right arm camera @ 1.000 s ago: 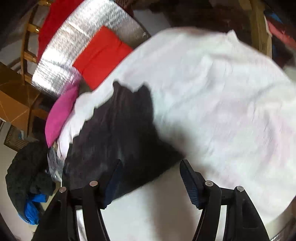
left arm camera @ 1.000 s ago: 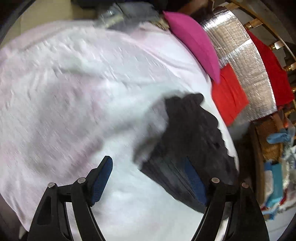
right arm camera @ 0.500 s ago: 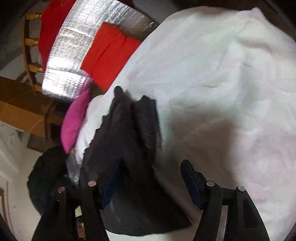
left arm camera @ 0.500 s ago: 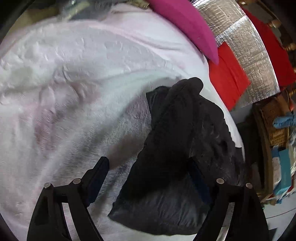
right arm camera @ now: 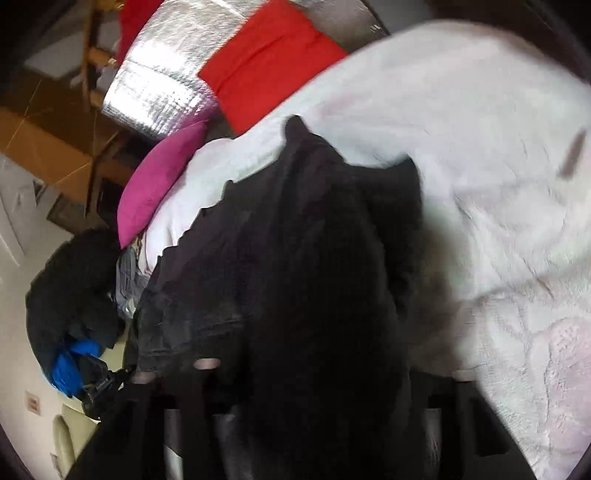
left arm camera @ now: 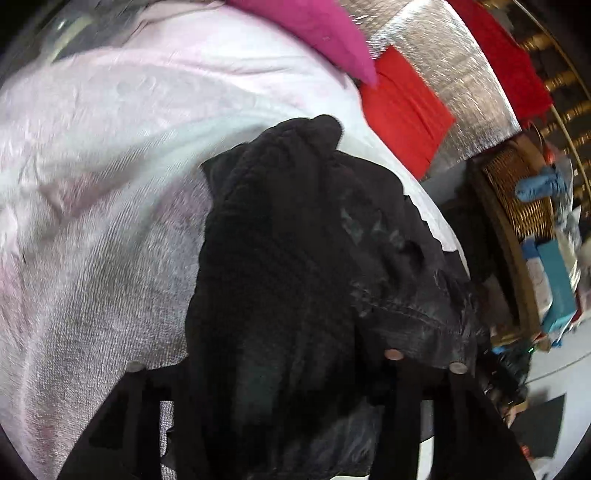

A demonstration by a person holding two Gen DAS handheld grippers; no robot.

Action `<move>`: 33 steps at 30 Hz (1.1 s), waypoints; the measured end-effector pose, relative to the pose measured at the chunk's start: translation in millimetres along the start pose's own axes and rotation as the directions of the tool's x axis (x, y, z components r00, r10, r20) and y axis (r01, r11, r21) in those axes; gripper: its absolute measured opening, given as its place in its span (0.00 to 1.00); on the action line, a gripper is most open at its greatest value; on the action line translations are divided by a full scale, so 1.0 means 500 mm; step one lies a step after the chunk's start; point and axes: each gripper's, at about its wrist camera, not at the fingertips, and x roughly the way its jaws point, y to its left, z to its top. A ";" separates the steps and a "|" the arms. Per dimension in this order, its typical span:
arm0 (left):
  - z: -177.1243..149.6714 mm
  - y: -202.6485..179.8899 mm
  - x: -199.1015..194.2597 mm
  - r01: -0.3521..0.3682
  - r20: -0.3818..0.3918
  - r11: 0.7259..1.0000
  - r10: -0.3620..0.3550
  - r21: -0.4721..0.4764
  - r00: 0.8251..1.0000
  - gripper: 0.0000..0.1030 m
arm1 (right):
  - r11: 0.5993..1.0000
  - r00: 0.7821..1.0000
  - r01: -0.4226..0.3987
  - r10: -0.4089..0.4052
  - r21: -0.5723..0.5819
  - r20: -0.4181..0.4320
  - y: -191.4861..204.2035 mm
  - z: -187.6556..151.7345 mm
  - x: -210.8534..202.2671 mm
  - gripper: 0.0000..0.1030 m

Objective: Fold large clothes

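Left wrist view: a black garment of ribbed knit and stitched denim-like cloth [left arm camera: 306, 266] fills the centre and lower frame, lying on a pale pink-white fleecy blanket [left arm camera: 92, 192] that spreads from 7 to 12 o'clock. The garment is bunched in thick folds, one rounded end reaching toward 12 o'clock and a stitched hem with two metal studs at 4 o'clock. The left tool [left arm camera: 280, 413] sits at 6 o'clock with the cloth draped over it; its fingers are covered, so whether they stand apart or are clamped on the cloth cannot be told. A magenta cushion [left arm camera: 314, 33] lies at 12 o'clock, touching the blanket's far edge. Just beside it, at 1 o'clock, a folded red cloth [left arm camera: 402, 107] rests on a silver quilted foil sheet [left arm camera: 454, 77]. A brown wicker basket [left arm camera: 517, 188] stands at 3 o'clock, off the blanket.

Right wrist view: the same black garment [right arm camera: 295, 277] runs from the centre to 6 o'clock, on the blanket [right arm camera: 498, 184], which occupies 12 to 5 o'clock. The right tool [right arm camera: 306, 424] at 6 o'clock is likewise buried in dark cloth; the state of its fingers cannot be told. The cushion [right arm camera: 159, 184] lies at 9 o'clock, the red cloth [right arm camera: 269, 62] and foil sheet [right arm camera: 166, 77] at 11 o'clock. The view is motion-blurred.
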 end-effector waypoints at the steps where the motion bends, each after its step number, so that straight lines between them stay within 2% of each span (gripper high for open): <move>1: -0.002 -0.007 -0.003 -0.003 0.008 1.000 0.003 0.011 1.000 0.40 | 1.000 1.000 0.005 -0.005 -0.001 0.019 0.007 0.000 -0.008 0.34; 3: -0.005 -0.019 -0.012 0.002 0.024 1.000 -0.003 0.029 1.000 0.33 | 0.999 0.999 0.028 -0.027 -0.019 0.044 0.024 -0.002 -0.019 0.31; 6: -0.013 -0.036 -0.038 0.029 0.037 0.998 -0.031 0.049 0.999 0.29 | 0.998 0.996 0.041 -0.036 -0.048 0.085 0.052 -0.007 -0.044 0.29; 9: -0.029 -0.052 -0.059 0.042 0.032 0.996 -0.045 0.083 0.998 0.29 | 0.998 0.993 0.016 -0.008 -0.066 0.116 0.064 -0.012 -0.084 0.29; 11: -0.040 -0.045 -0.060 0.026 0.010 0.996 -0.027 0.089 1.000 0.30 | 0.998 0.995 0.026 -0.020 -0.059 0.101 0.050 -0.021 -0.088 0.29; 13: -0.042 -0.026 -0.044 -0.011 -0.025 0.999 0.012 0.052 1.000 0.38 | 0.999 0.998 0.048 -0.048 -0.015 0.039 0.017 -0.026 -0.068 0.30; 15: -0.036 -0.006 -0.033 -0.050 -0.062 0.999 0.050 0.006 0.997 0.68 | 0.998 0.998 0.057 -0.056 0.025 -0.010 -0.016 -0.029 -0.048 0.39; 16: -0.034 0.003 -0.027 -0.063 -0.078 0.998 0.062 -0.017 0.995 0.72 | 0.998 0.999 0.046 -0.045 0.053 -0.020 -0.029 -0.027 -0.045 0.46; 17: -0.033 0.009 -0.027 -0.058 -0.086 0.998 0.055 -0.035 0.995 0.75 | 0.996 0.999 0.042 -0.040 0.074 -0.024 -0.035 -0.024 -0.048 0.56; 19: -0.028 0.016 -0.029 -0.040 -0.088 0.996 0.034 -0.074 0.996 0.75 | 0.994 1.000 0.017 -0.017 0.111 0.002 -0.046 -0.020 -0.070 0.60; 21: -0.030 0.014 -0.029 -0.034 -0.084 0.996 0.028 -0.082 0.996 0.75 | 0.992 0.999 -0.025 0.022 0.127 0.030 -0.053 -0.017 -0.087 0.67; 23: -0.038 0.021 -0.036 -0.018 -0.089 0.997 0.011 -0.073 0.996 0.75 | 0.989 0.999 -0.027 0.020 0.143 0.049 -0.059 -0.015 -0.088 0.71; 26: -0.040 0.013 -0.034 -0.005 -0.073 0.999 0.002 -0.048 0.997 0.72 | 0.989 0.999 -0.026 0.029 0.145 -0.014 -0.064 -0.016 -0.046 0.71; 27: -0.045 0.011 -0.033 0.004 -0.061 0.999 -0.006 -0.041 0.998 0.55 | 0.990 0.999 -0.029 0.034 0.136 -0.039 -0.061 -0.019 -0.029 0.70; 29: -0.052 0.003 -0.031 0.010 -0.045 0.999 -0.012 -0.031 0.999 0.46 | 0.998 1.000 0.011 -0.011 0.065 -0.010 -0.034 -0.020 -0.027 0.44; 30: -0.054 -0.005 -0.035 0.001 -0.030 1.000 -0.001 -0.008 1.000 0.39 | 0.999 1.000 0.015 -0.015 0.038 -0.004 -0.021 -0.021 -0.031 0.41; 32: -0.055 -0.026 -0.046 -0.012 0.001 0.999 0.012 0.034 1.000 0.32 | 0.999 0.998 0.049 -0.048 -0.014 0.036 0.010 -0.022 -0.050 0.33; 33: -0.054 -0.034 -0.057 0.003 0.022 0.999 -0.004 0.044 1.000 0.30 | 0.998 0.997 0.057 -0.055 -0.035 0.057 0.023 -0.022 -0.059 0.33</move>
